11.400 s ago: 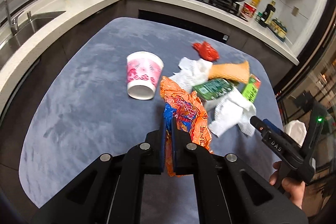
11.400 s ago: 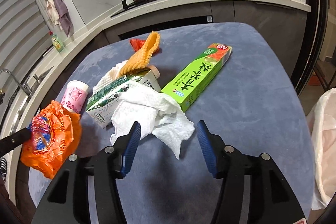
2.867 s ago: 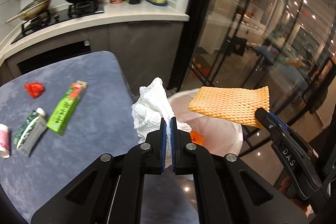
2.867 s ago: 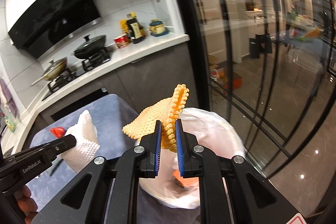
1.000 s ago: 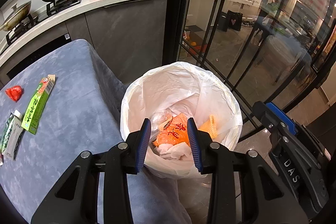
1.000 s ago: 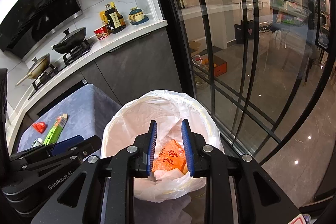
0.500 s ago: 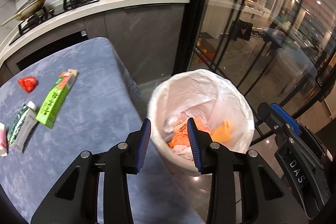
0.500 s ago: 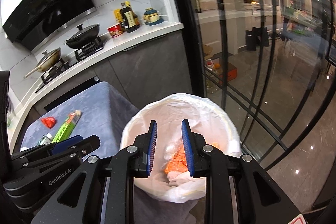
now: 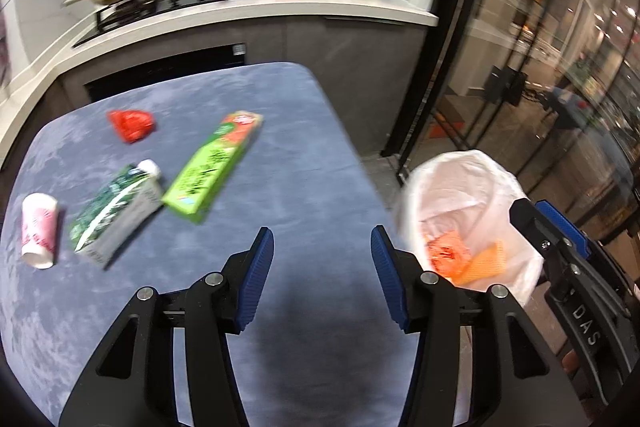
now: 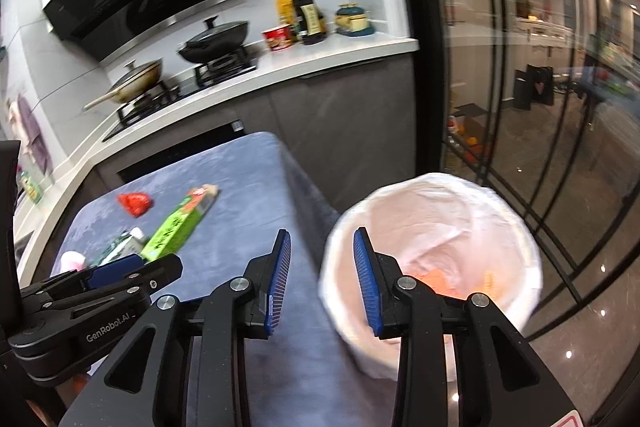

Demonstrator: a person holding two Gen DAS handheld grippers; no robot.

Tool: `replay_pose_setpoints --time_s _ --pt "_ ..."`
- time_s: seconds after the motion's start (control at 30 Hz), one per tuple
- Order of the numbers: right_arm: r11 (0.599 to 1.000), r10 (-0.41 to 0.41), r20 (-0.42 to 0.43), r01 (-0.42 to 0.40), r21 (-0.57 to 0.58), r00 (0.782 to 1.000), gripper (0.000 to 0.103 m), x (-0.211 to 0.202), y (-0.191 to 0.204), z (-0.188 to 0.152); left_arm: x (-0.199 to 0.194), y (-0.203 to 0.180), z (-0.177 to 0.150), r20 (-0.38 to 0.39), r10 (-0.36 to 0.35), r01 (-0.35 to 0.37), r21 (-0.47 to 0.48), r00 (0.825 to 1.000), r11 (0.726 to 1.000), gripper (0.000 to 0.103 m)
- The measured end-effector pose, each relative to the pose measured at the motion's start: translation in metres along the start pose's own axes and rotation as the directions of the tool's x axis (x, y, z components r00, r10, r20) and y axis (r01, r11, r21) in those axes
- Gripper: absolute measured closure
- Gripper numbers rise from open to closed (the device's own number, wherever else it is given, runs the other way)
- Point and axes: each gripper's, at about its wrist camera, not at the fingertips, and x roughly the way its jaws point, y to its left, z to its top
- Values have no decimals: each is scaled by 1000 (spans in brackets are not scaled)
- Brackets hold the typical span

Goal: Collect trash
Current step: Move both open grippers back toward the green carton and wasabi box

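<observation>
On the blue-grey table [image 9: 304, 167] lie a green box [image 9: 212, 167], a green-white carton [image 9: 116, 211], a red wrapper [image 9: 132, 125] and a pink paper cup [image 9: 38, 231]. The white-lined bin [image 9: 472, 187] stands off the table's right edge and holds orange trash [image 9: 448, 253]. My left gripper [image 9: 322, 267] is open and empty above the table's near side. My right gripper [image 10: 322, 267] is open and empty over the table edge beside the bin [image 10: 432, 219]. The green box [image 10: 176, 227] and the red wrapper [image 10: 135, 203] also show in the right wrist view.
A kitchen counter [image 9: 280, 7] with pans on a stove and bottles runs behind the table. Glass doors [image 9: 540, 67] stand to the right, behind the bin. The right gripper's body [image 9: 568, 267] shows at the right in the left wrist view.
Both grippers have swung left, away from the bin and back toward the table. The left jaws have opened wider. The bin has shifted to the right in both views.
</observation>
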Motion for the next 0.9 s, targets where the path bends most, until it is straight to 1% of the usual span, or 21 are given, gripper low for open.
replay_pose_setpoints --time_s 0.17,0.23,0.33,0.43,0.47,0.53,0.67,0.77,0.9 --pt "998 37 -17 -38 -42 999 65 8 36 -4 -5 44 -4 0 45 -45 -50 999 998 53" --pt "997 51 -26 -53 -62 998 64 12 51 -6 -7 60 -6 3 62 -62 -69 998 996 44" --pt "994 67 -36 -70 -84 997 60 17 70 -9 -11 88 -10 10 98 -97 -88 995 991 35" --pt "992 84 -47 -88 -95 995 54 24 89 -12 -12 111 -13 11 126 -124 -102 992 987 34" --pt "990 91 -55 -96 -100 994 53 28 97 -14 -12 119 -14 9 134 -133 -103 991 986 33" --pt "988 100 -68 -107 -109 993 51 34 108 -15 -12 132 -16 8 150 -148 -109 989 983 27" --pt "983 116 -98 -128 -127 988 50 49 133 -19 -8 164 -19 0 176 -174 -124 984 977 24" --pt "981 127 -119 -142 -134 985 49 62 149 -22 -2 181 -21 -13 188 -188 -120 982 975 22" --pt "978 141 -155 -162 -132 978 49 82 169 -26 9 198 -22 -21 195 -196 -88 981 977 18"
